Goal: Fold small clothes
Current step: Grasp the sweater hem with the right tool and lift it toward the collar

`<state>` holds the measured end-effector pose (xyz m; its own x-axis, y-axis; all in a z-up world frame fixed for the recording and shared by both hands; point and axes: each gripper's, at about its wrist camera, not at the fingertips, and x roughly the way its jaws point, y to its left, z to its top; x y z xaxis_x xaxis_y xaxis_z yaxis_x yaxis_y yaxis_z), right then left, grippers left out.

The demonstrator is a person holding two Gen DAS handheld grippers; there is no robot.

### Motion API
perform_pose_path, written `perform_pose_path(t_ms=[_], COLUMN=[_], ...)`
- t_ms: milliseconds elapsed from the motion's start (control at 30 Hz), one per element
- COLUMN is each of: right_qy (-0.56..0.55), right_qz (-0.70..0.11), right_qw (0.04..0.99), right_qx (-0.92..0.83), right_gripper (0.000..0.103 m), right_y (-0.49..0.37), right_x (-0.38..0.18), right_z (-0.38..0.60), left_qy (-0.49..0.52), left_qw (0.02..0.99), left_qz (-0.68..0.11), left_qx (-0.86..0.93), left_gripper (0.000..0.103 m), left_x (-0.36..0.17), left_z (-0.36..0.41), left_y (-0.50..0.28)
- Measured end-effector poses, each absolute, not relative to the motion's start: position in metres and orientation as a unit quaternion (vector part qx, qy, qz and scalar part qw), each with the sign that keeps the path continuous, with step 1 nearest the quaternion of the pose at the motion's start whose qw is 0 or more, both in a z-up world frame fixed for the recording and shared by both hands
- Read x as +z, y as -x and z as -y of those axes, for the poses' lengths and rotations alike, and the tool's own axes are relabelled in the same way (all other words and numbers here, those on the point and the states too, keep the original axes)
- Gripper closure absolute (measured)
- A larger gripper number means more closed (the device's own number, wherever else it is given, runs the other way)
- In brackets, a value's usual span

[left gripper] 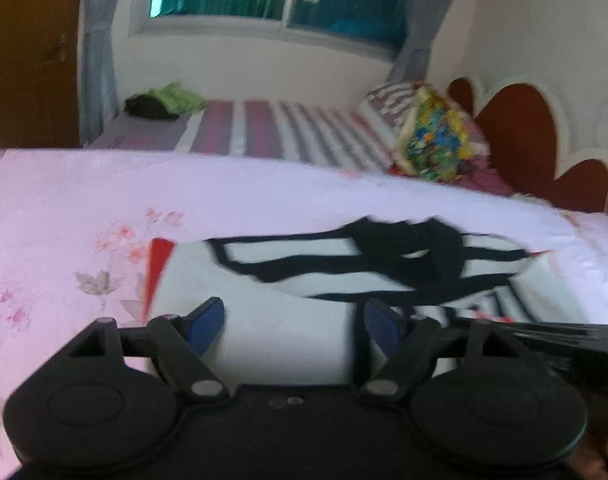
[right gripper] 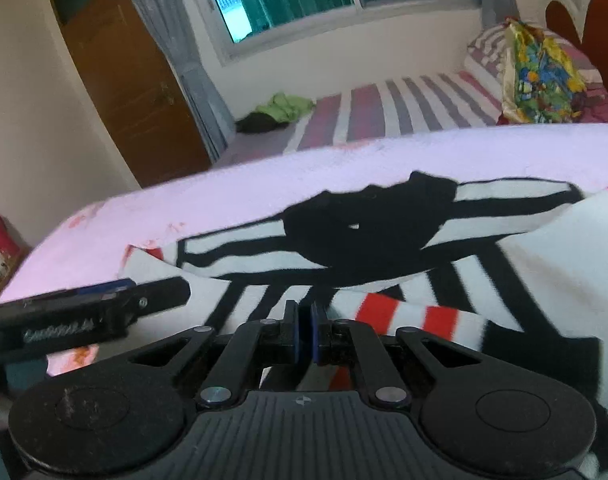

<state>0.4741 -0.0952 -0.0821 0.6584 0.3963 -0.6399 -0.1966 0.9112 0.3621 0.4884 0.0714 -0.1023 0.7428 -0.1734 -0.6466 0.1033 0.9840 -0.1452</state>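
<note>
Right wrist: right gripper (right gripper: 305,320) hides garment (right gripper: 383,240) hem — blurred.

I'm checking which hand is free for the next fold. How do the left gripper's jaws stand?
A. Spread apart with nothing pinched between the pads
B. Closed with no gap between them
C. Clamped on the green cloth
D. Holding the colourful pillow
A: in the left wrist view the left gripper has its blue pads spread wide, with only the white garment lying beyond, unpinched.

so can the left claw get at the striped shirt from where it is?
Probably yes. The left claw is open, with the shirt spread flat on the sheet just ahead. Nothing lies between them; the right claw sits off to the side.
</note>
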Motion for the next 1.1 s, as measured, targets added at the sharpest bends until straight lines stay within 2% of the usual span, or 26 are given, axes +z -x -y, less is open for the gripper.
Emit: perform_pose_path(t_ms=[100,267,367,533,867,967,1033,1100], right_qy=[-0.143,-0.152,-0.151,-0.122,-0.146,-0.179,-0.166,-0.167], right_qz=[-0.378,-0.369,-0.362,-0.374,-0.358,-0.366,-0.347,-0.345], right_qw=[0.899,0.901,0.902,0.895,0.916,0.906,0.914,0.908], right_qx=[0.169,0.172,0.182,0.210,0.112,0.119,0.131,0.169], right_gripper=[0.097,0.097,0.097,0.097,0.097,0.097,0.097,0.097], right_y=[-0.475,-0.474,-0.483,-0.495,-0.477,-0.475,-0.464,-0.455], right_x=[-0.093,-0.090,-0.085,-0.092,-0.101,-0.096,-0.083,-0.077], right_z=[0.103,0.107,0.100,0.080,0.157,0.177,0.172,0.162], left_qy=[0.046,0.056,0.036,0.008,-0.015,-0.012,0.023,0.011], left_qw=[0.928,0.932,0.942,0.925,0.934,0.934,0.941,0.945], left_qz=[-0.365,-0.352,-0.325,-0.376,-0.353,-0.355,-0.333,-0.317], left_qx=[-0.047,-0.063,-0.079,-0.051,-0.054,-0.028,-0.063,-0.084], left_gripper=[0.029,0.029,0.023,0.023,0.021,0.029,0.025,0.024], left_x=[-0.121,-0.112,-0.101,-0.121,-0.126,-0.113,-0.100,-0.095], left_z=[-0.093,-0.100,-0.088,-0.086,-0.089,-0.074,-0.056,-0.024], left_y=[-0.500,-0.499,-0.508,-0.533,-0.516,-0.506,-0.486,-0.466])
